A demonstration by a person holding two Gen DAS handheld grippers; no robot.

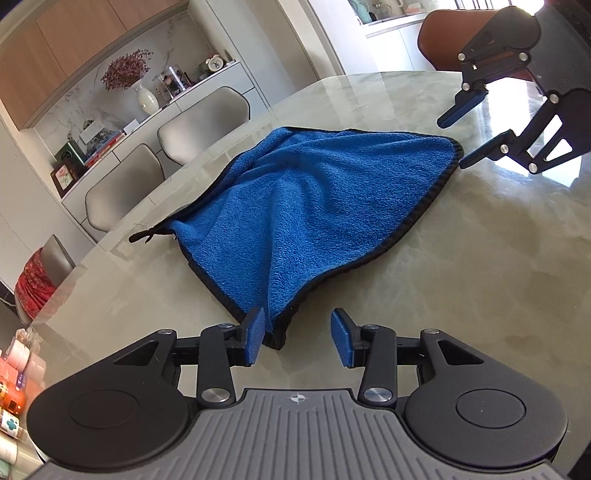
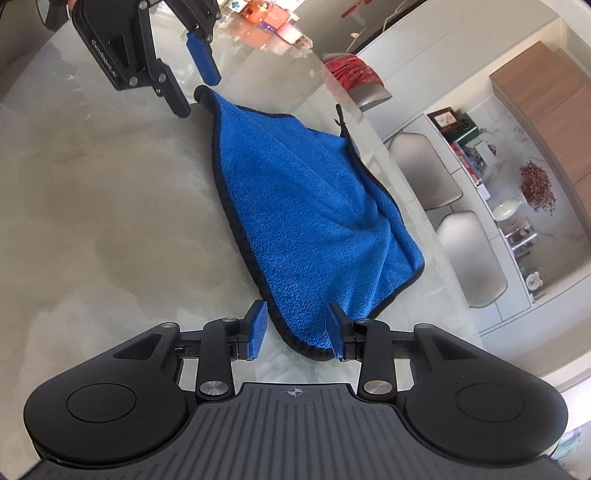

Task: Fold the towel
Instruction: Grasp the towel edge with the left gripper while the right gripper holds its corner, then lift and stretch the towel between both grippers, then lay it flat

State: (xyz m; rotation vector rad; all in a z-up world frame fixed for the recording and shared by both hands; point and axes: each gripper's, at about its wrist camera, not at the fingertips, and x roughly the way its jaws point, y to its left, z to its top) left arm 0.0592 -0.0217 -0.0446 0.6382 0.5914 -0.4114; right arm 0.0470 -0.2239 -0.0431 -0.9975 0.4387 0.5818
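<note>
A blue towel (image 1: 306,210) with a black hem lies rumpled on the pale marble table (image 1: 461,295); it also shows in the right wrist view (image 2: 310,221). My left gripper (image 1: 298,339) is open, its jaws astride the towel's near corner, low over the table. My right gripper (image 2: 297,330) is open, its jaws astride the opposite corner. Each gripper shows in the other's view: the right one (image 1: 458,140) at the towel's far right corner, the left one (image 2: 195,88) at the far corner.
Grey chairs (image 1: 122,192) stand along the table's far side, with a sideboard holding a vase (image 1: 146,98) and frames behind. A brown chair (image 1: 450,33) stands at the far end. Small packets and jars (image 1: 14,398) sit at the table's left edge.
</note>
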